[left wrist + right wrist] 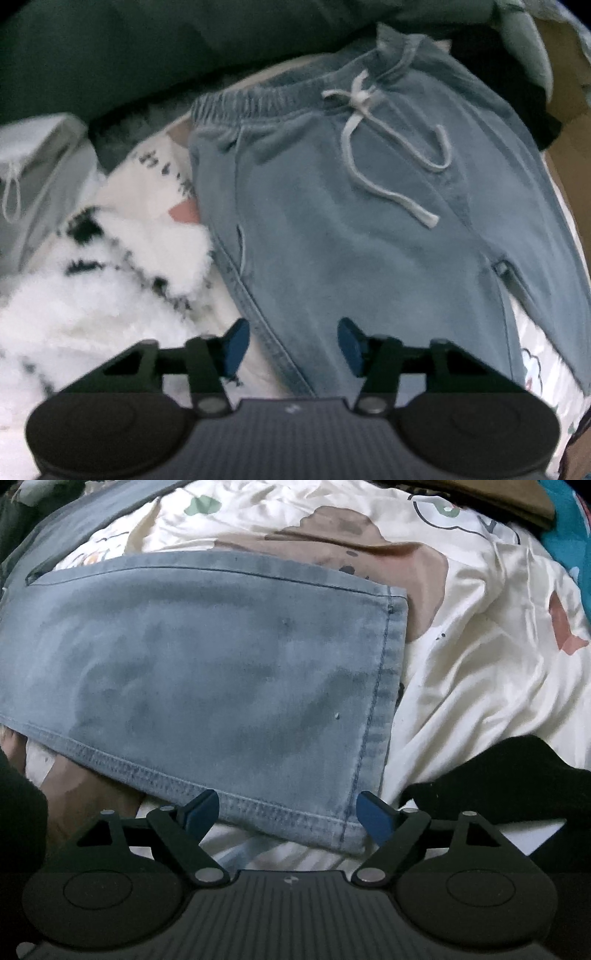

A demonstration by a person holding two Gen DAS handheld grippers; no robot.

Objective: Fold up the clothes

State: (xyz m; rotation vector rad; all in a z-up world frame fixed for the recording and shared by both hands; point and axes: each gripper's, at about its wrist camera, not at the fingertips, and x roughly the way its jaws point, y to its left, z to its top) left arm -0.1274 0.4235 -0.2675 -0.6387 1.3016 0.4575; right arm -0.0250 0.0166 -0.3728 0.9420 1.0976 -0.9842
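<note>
Your left gripper [291,343] hangs over the light blue jeans [351,221], jaws parted with nothing between the blue pads [234,345], just air above the side seam of the leg. The jeans lie flat on the cream printed bedsheet [480,664], waistband at the far side, white drawstring [373,147] looping loose across the front. To the left of them sits a fluffy white-and-black garment [92,295], and further left a grey piece with its own cord [40,166]. Dark green fabric [129,48] fills the far edge. Over on your right gripper [288,818], the jaws stand wide and empty, poised above the hem [373,720] of the jeans' leg, the near corner of that hem lying right between the pads without being pinched
</note>
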